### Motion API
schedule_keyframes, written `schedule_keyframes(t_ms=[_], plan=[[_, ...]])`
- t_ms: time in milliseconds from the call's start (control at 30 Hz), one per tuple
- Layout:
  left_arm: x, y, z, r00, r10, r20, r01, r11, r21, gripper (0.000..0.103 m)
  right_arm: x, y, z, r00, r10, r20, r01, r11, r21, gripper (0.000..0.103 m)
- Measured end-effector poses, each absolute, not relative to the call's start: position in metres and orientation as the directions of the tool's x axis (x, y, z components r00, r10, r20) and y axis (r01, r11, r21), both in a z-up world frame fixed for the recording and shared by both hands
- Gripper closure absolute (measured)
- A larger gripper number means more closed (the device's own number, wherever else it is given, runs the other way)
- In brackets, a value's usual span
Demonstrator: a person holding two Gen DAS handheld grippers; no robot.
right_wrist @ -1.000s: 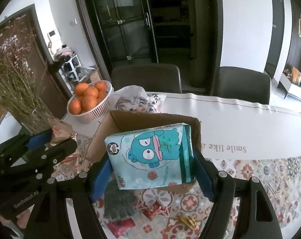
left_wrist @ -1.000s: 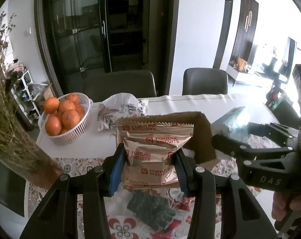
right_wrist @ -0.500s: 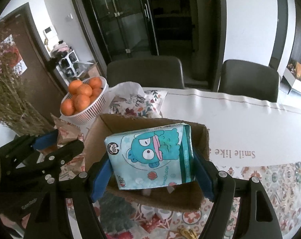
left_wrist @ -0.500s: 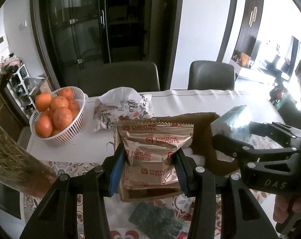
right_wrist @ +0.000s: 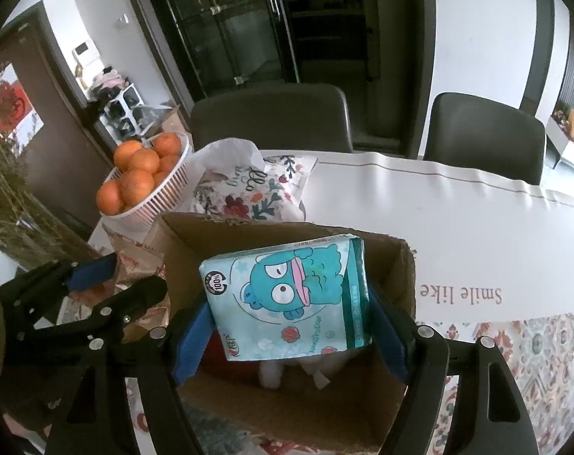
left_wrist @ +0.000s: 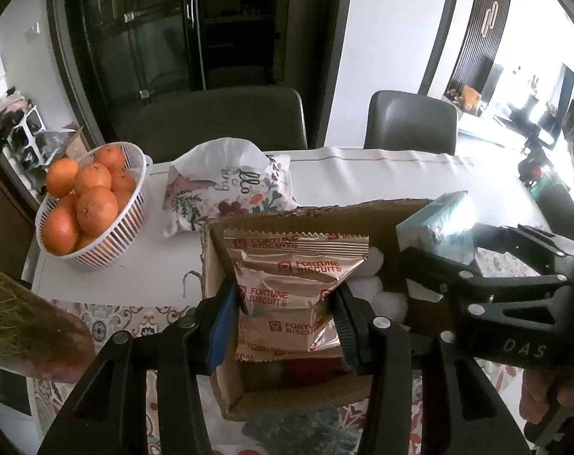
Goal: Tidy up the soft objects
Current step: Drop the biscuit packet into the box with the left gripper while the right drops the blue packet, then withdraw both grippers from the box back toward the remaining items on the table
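Observation:
My left gripper (left_wrist: 283,326) is shut on a beige Fortune Biscuits packet (left_wrist: 290,288) and holds it over the open cardboard box (left_wrist: 305,394). My right gripper (right_wrist: 290,341) is shut on a teal cartoon tissue pack (right_wrist: 287,295) and holds it over the same box (right_wrist: 294,405). White cotton balls (left_wrist: 381,295) lie inside the box. In the left wrist view the right gripper (left_wrist: 488,276) with the tissue pack (left_wrist: 438,227) is at the right. In the right wrist view the left gripper (right_wrist: 89,295) is at the left.
A white basket of oranges (left_wrist: 85,204) stands at the back left, beside a floral tissue pack (left_wrist: 230,193). A dark green cloth (left_wrist: 298,432) lies in front of the box. Two grey chairs (left_wrist: 218,121) stand behind the table. Dried branches (left_wrist: 17,322) are at the left.
Both grippers have moved forward with their loads, from in front of the box to over its opening. The box now lies under both packets.

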State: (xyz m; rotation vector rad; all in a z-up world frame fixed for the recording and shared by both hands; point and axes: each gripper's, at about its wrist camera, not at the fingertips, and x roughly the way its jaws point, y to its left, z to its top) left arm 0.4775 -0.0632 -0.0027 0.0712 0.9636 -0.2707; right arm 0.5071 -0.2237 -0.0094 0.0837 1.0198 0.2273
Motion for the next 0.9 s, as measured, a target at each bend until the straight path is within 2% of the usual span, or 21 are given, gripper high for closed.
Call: schedule_keyframes(t_ms=[167, 733, 900], plan=[[0.479, -0.061, -0.008, 0.529, -0.182, -0.829, 0.248, 0.967, -0.054, 0.044, 0.506, -0.226, -0.01, 0.508, 0.191, -0.84, -0.127, 0.981, 0.146, 0.023], [0.437, -0.061, 0.009, 0.542, -0.169, -0.823, 0.254, 0.967, -0.031, 0.043, 0.468, -0.226, 0.012, 0.548, 0.143, -0.824, -0.132, 0.988, 0.083, 0.023], [0.42, -0.056, 0.009, 0.535, -0.181, -0.825, 0.235, 0.97, -0.06, 0.043, 0.451, -0.224, 0.019, 0.549, 0.13, -0.826, -0.134, 0.989, 0.066, 0.023]])
